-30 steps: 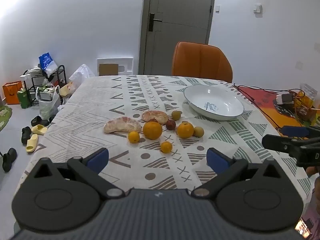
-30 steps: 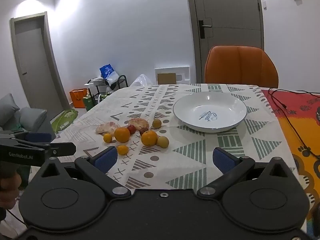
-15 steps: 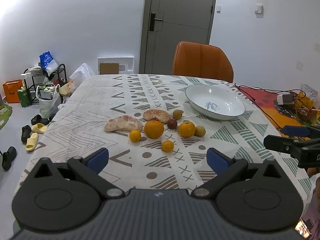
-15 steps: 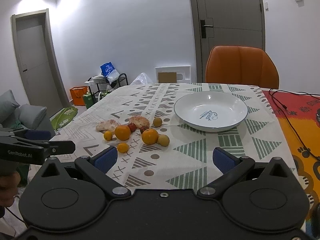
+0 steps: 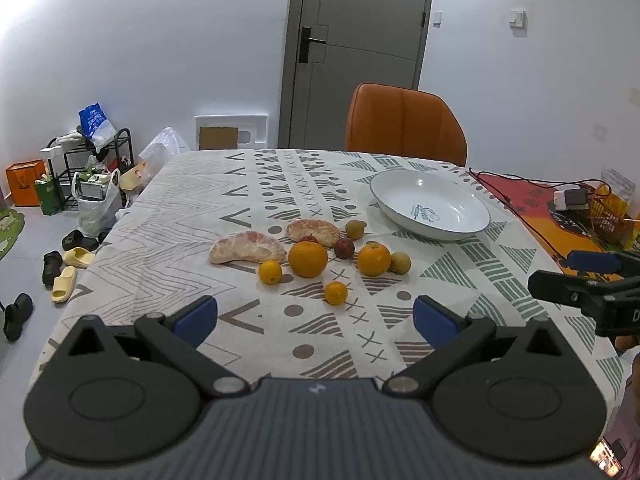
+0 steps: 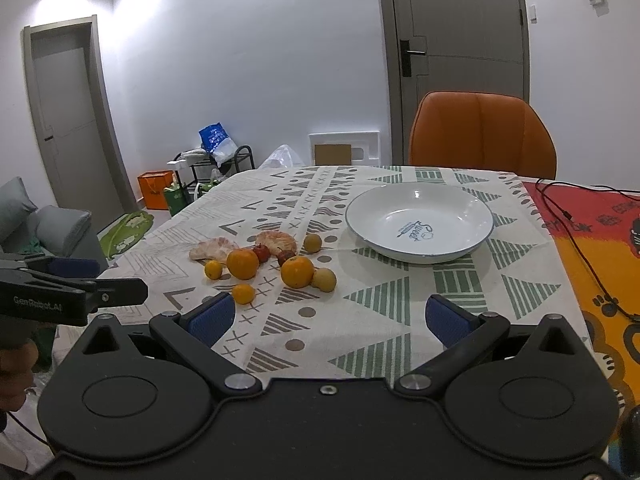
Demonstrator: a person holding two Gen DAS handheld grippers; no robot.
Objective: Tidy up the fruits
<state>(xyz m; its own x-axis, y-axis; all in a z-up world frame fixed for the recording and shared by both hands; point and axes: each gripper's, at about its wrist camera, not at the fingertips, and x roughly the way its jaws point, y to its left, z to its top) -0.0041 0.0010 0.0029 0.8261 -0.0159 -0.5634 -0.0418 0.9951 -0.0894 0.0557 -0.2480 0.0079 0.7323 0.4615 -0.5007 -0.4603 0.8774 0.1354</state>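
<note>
Left wrist view: both the left gripper [image 5: 315, 316] and right gripper [image 6: 327, 319] hung wide, empty, short of the fruits [image 5: 308, 259]; the plate [image 5: 472, 227] awaited a first pick.

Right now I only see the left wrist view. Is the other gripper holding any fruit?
Observer: No. The right gripper is open, with nothing between its pads.
Operator: What is further left, past the shoes?
Observer: A grey sofa stands there, outside your view.
Operator: I make out one red fruit clearly. Are there more?
Observer: Two. One red fruit sits just behind the left orange, and a second red fruit just behind the right orange.
</note>
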